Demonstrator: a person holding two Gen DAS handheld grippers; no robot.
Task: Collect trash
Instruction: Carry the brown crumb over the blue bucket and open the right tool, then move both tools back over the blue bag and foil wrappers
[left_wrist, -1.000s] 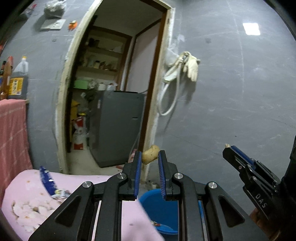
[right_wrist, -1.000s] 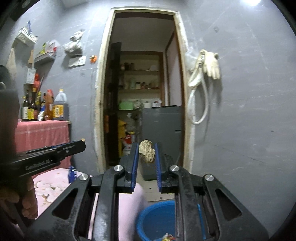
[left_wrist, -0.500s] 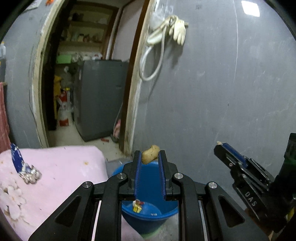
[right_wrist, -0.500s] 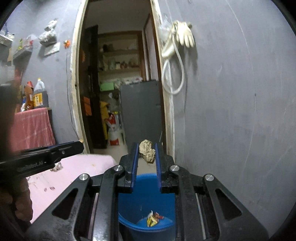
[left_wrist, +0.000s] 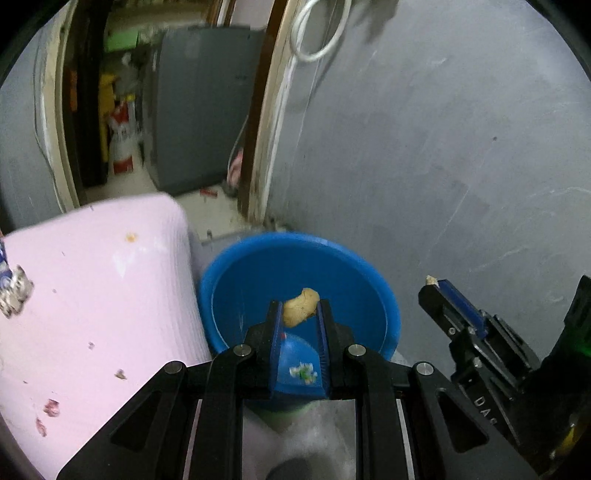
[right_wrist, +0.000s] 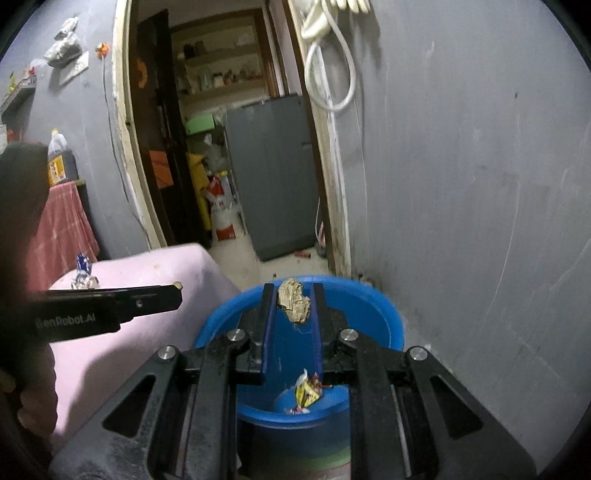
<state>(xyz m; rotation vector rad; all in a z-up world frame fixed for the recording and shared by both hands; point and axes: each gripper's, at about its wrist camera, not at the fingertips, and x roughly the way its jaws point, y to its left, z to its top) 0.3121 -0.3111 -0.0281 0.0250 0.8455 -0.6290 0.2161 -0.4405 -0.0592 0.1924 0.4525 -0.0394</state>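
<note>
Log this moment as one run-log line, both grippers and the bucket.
left gripper: shut on yellowish scrap | right gripper: shut on tan crumpled scrap | both above blue bucket | wrapper inside

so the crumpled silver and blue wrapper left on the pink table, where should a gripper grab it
Grip the wrapper low, across its crumpled silver base, coming from above with the pads on either side. It stands up from the pink table, the blue part uppermost and the bunched foil beneath, so the thicker wad gives the firmer hold. It looks small and blurred, so this is a guess.
</note>
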